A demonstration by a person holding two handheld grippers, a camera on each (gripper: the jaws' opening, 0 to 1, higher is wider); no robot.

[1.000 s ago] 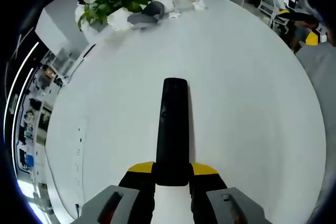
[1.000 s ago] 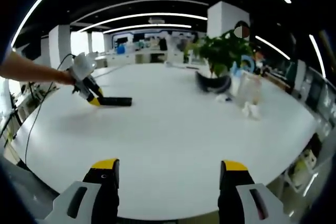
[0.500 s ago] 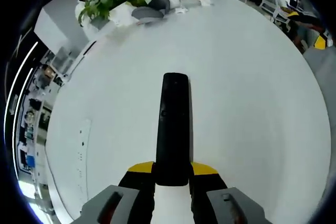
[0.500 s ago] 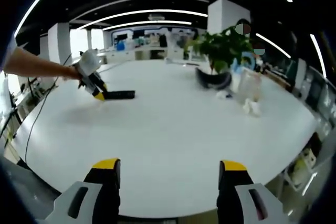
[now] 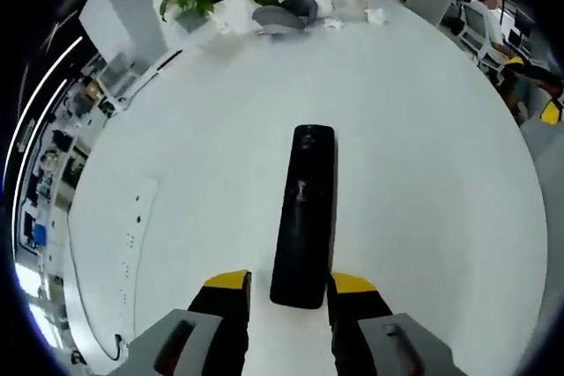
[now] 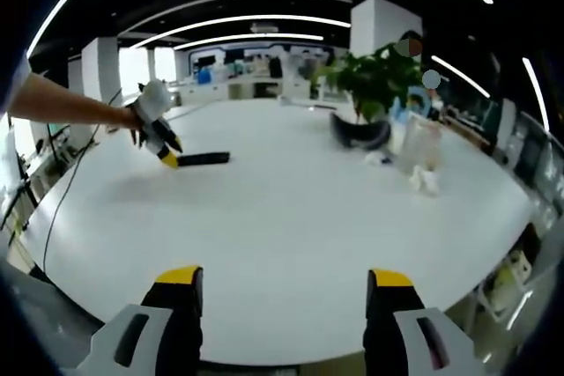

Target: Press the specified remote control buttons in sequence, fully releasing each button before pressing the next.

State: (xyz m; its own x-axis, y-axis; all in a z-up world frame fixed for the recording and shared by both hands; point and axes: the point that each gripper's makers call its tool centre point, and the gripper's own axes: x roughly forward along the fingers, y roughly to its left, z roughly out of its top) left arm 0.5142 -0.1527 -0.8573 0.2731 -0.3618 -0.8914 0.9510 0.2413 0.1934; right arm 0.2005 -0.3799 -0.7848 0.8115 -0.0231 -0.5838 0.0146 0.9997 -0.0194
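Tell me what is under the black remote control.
The remote control lies flat on the bare white table, its near end between the left gripper's yellow-tipped jaws. The tabletop directly beneath it is covered, so anything under it cannot be seen.

Object counts on the white table, both gripper views.

One black remote control lies on the table; two handheld grippers are present, the left gripper and the right gripper, each with two yellow-tipped jaws. One potted plant, one clear container beside it, and one crumpled white paper stand at the far edge. One white pillar rises behind.
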